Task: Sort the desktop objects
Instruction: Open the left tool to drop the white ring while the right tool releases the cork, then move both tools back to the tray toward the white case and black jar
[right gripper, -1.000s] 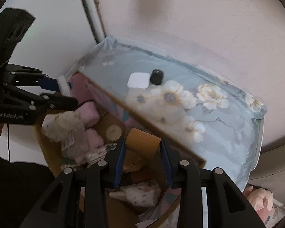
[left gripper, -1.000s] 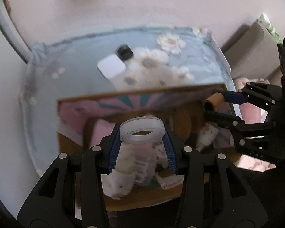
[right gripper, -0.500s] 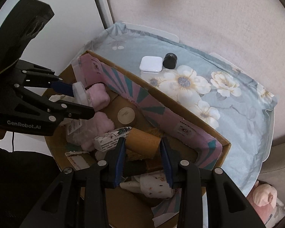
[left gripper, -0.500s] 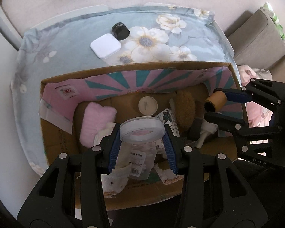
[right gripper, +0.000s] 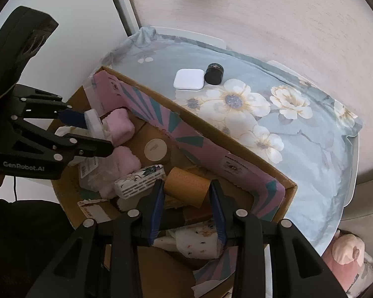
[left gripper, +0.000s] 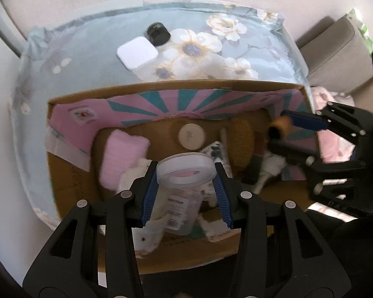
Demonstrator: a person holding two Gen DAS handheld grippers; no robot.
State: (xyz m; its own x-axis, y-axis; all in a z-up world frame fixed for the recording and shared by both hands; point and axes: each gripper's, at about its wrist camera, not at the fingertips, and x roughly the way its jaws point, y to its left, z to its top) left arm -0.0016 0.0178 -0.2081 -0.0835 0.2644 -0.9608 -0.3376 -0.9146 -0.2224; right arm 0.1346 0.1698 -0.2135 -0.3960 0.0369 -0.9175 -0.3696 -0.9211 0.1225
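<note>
The clear plastic jar [left gripper: 180,203] with a white lid [left gripper: 185,169] sits clamped at the lid between the blue pads of the left gripper [left gripper: 185,186]; its body below blurs into the clutter, label unreadable. It hangs lid-up, long axis roughly vertical, over the near left of the cardboard box [left gripper: 69,173]. The right gripper [right gripper: 186,198] pinches a wooden cylinder [right gripper: 186,186] narrowly, its axis lying across the jaws, over the box's near right. Beyond the box, a white square case [right gripper: 188,79] and black cap [right gripper: 213,73] rest touching on the floral-clothed table [right gripper: 310,149].
</note>
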